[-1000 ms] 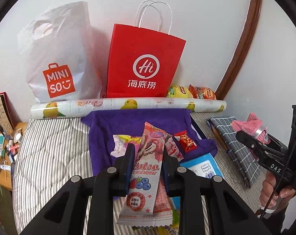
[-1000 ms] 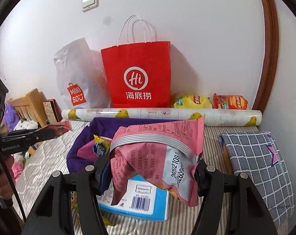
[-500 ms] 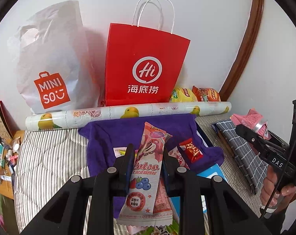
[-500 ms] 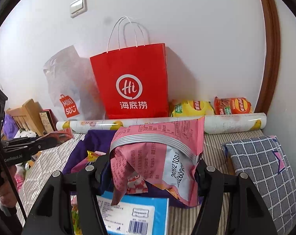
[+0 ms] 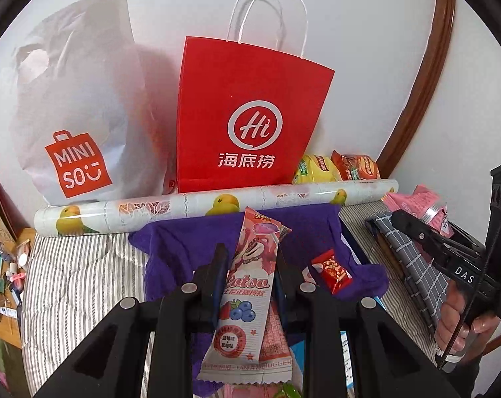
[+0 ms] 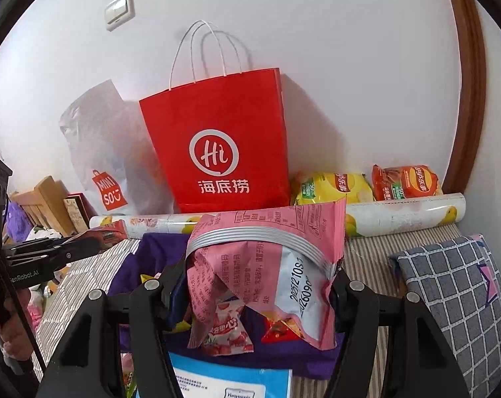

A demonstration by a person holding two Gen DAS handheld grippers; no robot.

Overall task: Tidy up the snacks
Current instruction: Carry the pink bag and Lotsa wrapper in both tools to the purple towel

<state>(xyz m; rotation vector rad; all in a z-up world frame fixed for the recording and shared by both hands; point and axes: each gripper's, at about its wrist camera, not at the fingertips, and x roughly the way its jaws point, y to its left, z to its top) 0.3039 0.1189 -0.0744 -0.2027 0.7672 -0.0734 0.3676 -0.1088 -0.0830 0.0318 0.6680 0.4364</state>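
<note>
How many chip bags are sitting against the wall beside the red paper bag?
2. A yellow chip bag lies right next to the red paper bag, and an orange chip bag beyond it near the wooden trim. Others may hide behind the bags.

A plain white wall (image 6: pixel 333 49) closes off the far side, lit evenly by soft daylight. A white light switch (image 6: pixel 119 10) sits high on its left part. A curved brown wooden trim (image 5: pixel 422 76) runs down the right side where the wall turns a corner. In front of the wall stands a bed with a grey-and-white striped cover (image 5: pixel 75 282). To the left, a light wooden piece of furniture (image 6: pixel 41 205) leans near the wall, and a cluttered wooden surface (image 5: pixel 2 265) lies beside the bed.
</note>
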